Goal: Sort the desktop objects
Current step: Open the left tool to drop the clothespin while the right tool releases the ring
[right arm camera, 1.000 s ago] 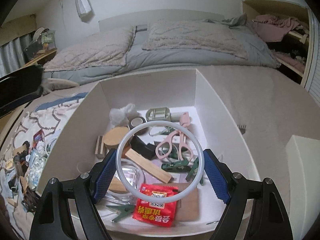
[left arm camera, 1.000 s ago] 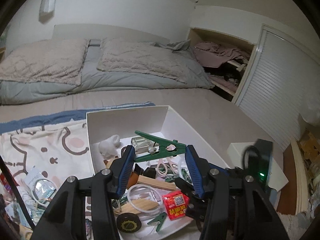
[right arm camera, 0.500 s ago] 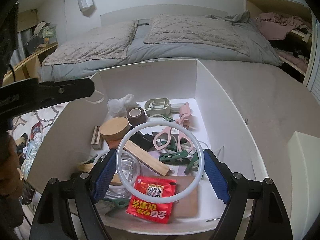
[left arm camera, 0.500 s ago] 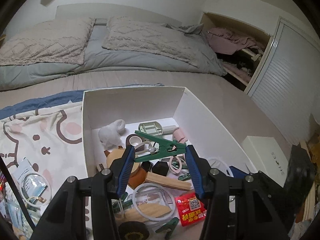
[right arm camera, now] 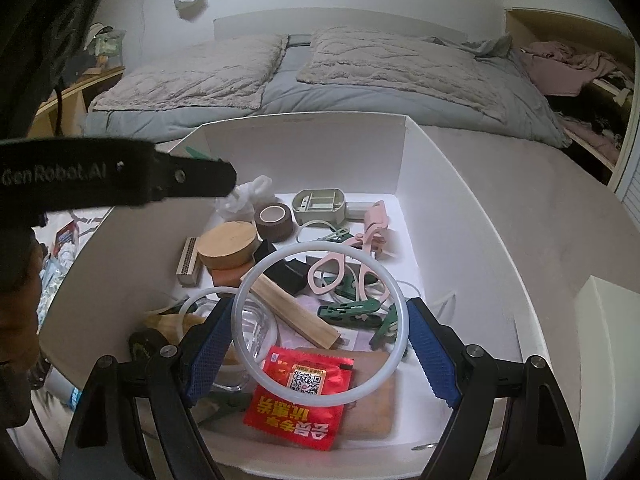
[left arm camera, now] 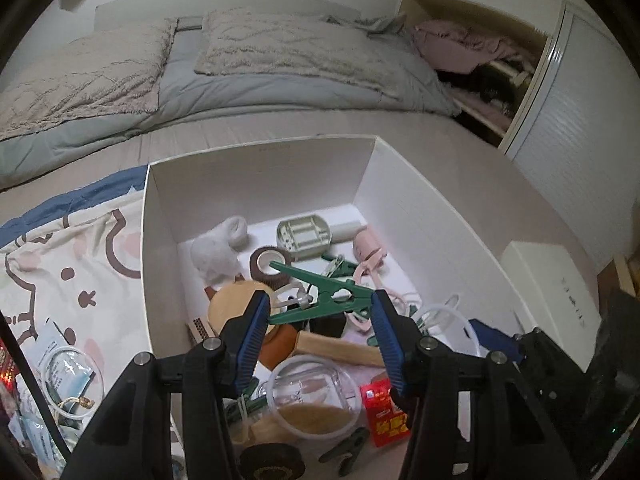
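My left gripper (left arm camera: 318, 322) is shut on a green clothespin (left arm camera: 320, 294) and holds it over the open white box (left arm camera: 256, 176), above the items inside. My right gripper (right arm camera: 320, 344) is shut on a white ring (right arm camera: 320, 396) and holds it above the near part of the same box (right arm camera: 404, 152). In the box lie pink scissors (right arm camera: 348, 268), a brown tape roll (right arm camera: 274, 220), a round wooden lid (right arm camera: 228, 244), a wooden block (right arm camera: 296, 312), a red snack packet (right arm camera: 300, 396) and more green clothespins (right arm camera: 352, 310). The left gripper's arm (right arm camera: 120, 182) crosses the right wrist view.
A patterned cloth (left arm camera: 72, 264) with small packets (left arm camera: 60, 372) lies left of the box. A white lidded box (left arm camera: 552, 284) stands to the right. A bed with pillows (left arm camera: 240, 56) is behind. A louvred cupboard door (left arm camera: 580, 120) is at far right.
My left gripper has moved forward and right over the box with the clothespin. My right gripper has come lower and nearer the box with the ring. Both grips are unchanged.
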{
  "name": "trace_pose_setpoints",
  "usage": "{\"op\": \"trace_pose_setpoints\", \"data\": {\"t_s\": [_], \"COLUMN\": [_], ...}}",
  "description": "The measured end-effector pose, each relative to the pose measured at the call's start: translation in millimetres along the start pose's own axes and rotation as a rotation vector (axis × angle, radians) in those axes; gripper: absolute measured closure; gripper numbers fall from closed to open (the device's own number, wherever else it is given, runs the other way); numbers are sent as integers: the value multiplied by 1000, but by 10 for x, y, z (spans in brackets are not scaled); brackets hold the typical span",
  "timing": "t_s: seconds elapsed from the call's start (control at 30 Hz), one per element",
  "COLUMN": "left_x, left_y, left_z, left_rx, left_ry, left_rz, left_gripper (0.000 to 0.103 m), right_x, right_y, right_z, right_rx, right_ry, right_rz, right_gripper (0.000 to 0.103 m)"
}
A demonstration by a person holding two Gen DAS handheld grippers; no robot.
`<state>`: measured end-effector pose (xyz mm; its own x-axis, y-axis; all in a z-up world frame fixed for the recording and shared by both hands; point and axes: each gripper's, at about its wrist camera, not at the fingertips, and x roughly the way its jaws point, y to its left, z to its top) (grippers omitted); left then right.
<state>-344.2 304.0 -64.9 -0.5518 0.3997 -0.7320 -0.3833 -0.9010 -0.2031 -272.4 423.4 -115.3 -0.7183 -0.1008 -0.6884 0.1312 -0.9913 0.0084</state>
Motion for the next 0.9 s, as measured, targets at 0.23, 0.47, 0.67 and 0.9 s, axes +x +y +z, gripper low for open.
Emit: {"op": "trace_pose_setpoints", "data": {"t_s": [0.23, 0.47, 0.67, 0.9], "left_x": [90, 85, 59, -27], "left_y": [-36, -19, -63, -71], "left_z": [-32, -65, -120, -156], "left_rx": [27, 11, 33, 53], "left_ry": [53, 54, 38, 5], "left_rz": [50, 58, 82, 94], "left_gripper": [51, 35, 35, 34], "right_x": [6, -2, -13, -25], "right_y": [8, 18, 16, 5], "right_z": [-5, -25, -42, -29], "right_rx": [-4, -7, -3, 0], "right_ry": [4, 5, -1, -4], "right_rz": [6, 6, 8, 24], "right_gripper": [19, 18, 18, 18]}}
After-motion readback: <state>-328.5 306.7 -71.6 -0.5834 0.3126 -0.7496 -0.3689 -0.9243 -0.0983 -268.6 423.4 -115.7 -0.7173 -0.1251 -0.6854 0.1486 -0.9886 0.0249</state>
